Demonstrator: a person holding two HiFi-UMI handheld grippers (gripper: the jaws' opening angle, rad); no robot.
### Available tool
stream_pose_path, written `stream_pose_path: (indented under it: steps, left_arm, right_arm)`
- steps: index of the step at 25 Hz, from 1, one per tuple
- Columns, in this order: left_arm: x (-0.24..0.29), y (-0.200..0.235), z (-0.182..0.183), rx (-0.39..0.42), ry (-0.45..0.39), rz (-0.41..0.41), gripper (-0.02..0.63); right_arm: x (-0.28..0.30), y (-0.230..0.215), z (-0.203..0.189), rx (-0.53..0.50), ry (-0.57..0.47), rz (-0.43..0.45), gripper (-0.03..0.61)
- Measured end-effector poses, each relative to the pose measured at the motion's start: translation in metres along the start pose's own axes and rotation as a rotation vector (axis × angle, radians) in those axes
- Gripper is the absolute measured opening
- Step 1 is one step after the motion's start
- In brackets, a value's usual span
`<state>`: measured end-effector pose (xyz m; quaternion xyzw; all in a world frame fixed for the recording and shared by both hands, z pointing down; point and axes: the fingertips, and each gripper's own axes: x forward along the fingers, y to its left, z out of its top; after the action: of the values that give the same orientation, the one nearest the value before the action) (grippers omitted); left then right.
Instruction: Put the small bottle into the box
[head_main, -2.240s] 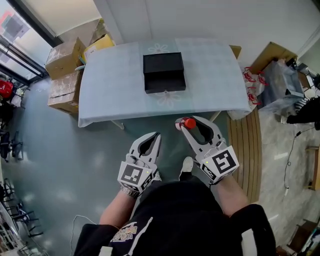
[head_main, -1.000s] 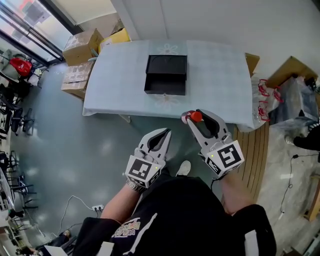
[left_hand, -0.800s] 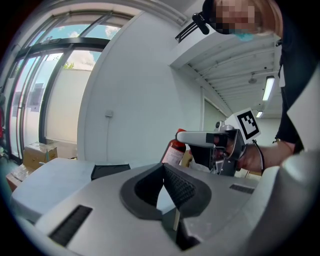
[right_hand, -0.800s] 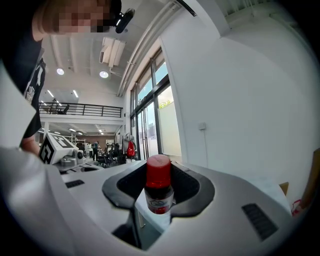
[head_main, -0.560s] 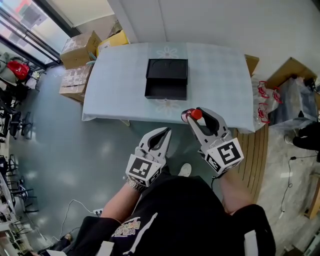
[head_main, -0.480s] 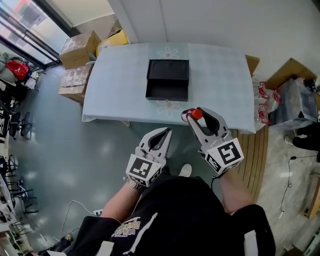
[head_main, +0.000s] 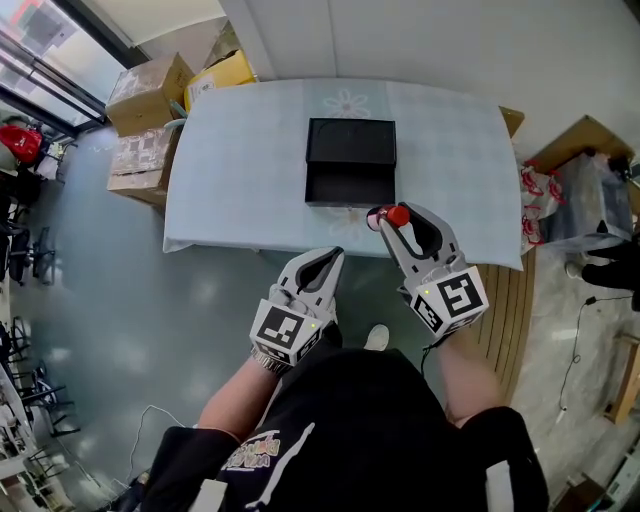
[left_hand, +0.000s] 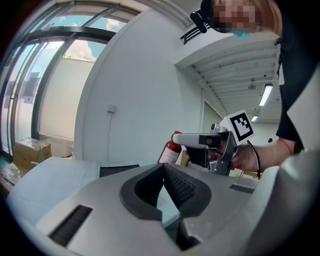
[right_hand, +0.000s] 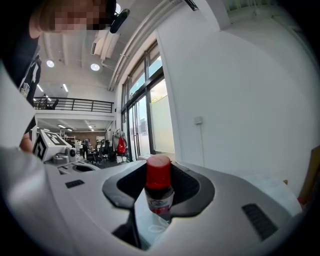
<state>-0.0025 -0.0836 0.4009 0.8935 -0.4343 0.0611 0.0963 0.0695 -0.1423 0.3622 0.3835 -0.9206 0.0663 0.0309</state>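
Table (head_main: 240, 150) nearer than before, right gripper (head_main: 384, 220) clamping small bottle (head_main: 397, 214) — now near box (head_main: 351, 160), left gripper (head_main: 330, 257) closed, empty.

Box (head_main: 351, 160) on table (head_main: 240, 160), small bottle (head_main: 397, 215) near its front-right corner.

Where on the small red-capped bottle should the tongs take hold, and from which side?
Grip the bottle on its body just below the red cap, coming in from the side with it upright. The right tongs hold it that way now: jaws shut on the labelled round body, cap standing clear above. The narrow, straight-sided body probably seats most securely there.
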Motion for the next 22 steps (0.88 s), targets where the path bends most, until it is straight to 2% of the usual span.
stream_pose_path:
  steps: [10,22]
  left_arm:
    - [0.002,0.055,-0.014,-0.029,0.028,-0.025,0.008]
    - [0.025,0.106,-0.031,-0.059,0.063,-0.076,0.008]
  right_arm:
    - [0.059,-0.008,-0.023,0.006,0.044,-0.054,0.149]
    - [0.119,-0.039,-0.063,0.030,0.124,-0.126,0.149]
